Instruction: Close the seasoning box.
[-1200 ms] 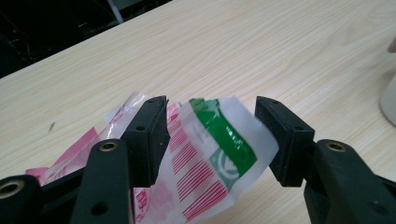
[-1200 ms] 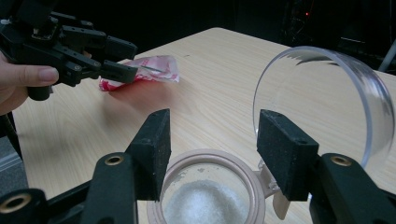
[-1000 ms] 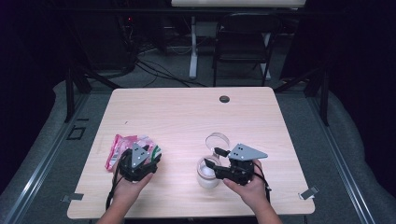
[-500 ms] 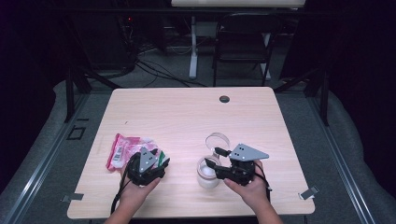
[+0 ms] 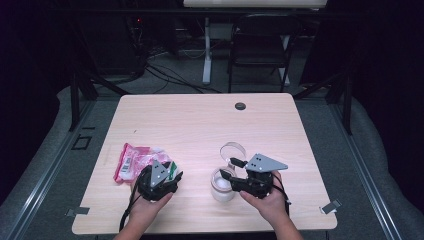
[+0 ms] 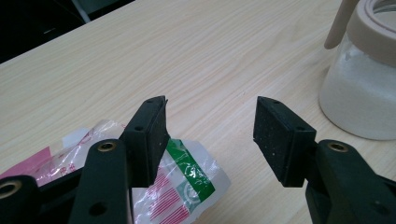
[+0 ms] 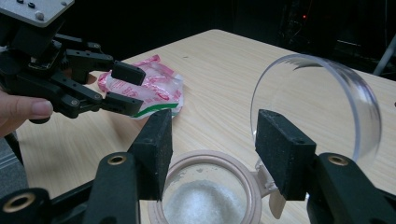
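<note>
Snack packet (image 5: pixel 134 161), pink and crinkled, lies on the worktop (image 5: pixel 200 125) just beside the left hand-held gripper (image 6: pixel 210 128), whose jaws are spread and empty. Right hand-held gripper (image 7: pixel 212 140) hovers spread above the open sugar jar (image 7: pixel 205 196)

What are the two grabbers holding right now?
Nothing. The left gripper hangs open beside the pink packet, and the right gripper is open above the jar.

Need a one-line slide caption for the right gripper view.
Right gripper open above an open jar of white powder; left gripper open near a pink packet.
</note>
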The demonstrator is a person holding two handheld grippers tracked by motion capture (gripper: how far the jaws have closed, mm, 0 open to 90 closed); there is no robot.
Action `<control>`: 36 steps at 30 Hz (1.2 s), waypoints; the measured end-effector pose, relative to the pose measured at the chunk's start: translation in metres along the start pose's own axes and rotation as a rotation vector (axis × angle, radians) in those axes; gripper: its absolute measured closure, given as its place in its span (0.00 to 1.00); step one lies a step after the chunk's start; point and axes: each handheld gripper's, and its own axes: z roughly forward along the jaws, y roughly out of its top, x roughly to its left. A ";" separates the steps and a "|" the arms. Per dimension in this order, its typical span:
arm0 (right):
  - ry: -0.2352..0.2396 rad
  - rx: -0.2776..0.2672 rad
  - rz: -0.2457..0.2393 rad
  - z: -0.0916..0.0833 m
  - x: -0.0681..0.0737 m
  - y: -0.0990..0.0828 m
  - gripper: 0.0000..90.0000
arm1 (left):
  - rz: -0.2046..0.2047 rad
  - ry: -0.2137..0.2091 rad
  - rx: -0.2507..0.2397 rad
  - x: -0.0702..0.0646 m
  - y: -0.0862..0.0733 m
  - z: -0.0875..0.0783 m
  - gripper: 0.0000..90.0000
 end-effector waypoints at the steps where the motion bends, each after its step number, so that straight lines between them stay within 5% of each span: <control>1: 0.000 0.001 0.000 0.000 0.000 0.000 0.51 | 0.002 -0.001 0.002 0.000 0.000 0.000 0.49; 36: -0.118 0.007 0.107 -0.037 -0.044 0.006 0.91 | 0.043 -0.010 -0.011 -0.007 -0.003 -0.002 0.50</control>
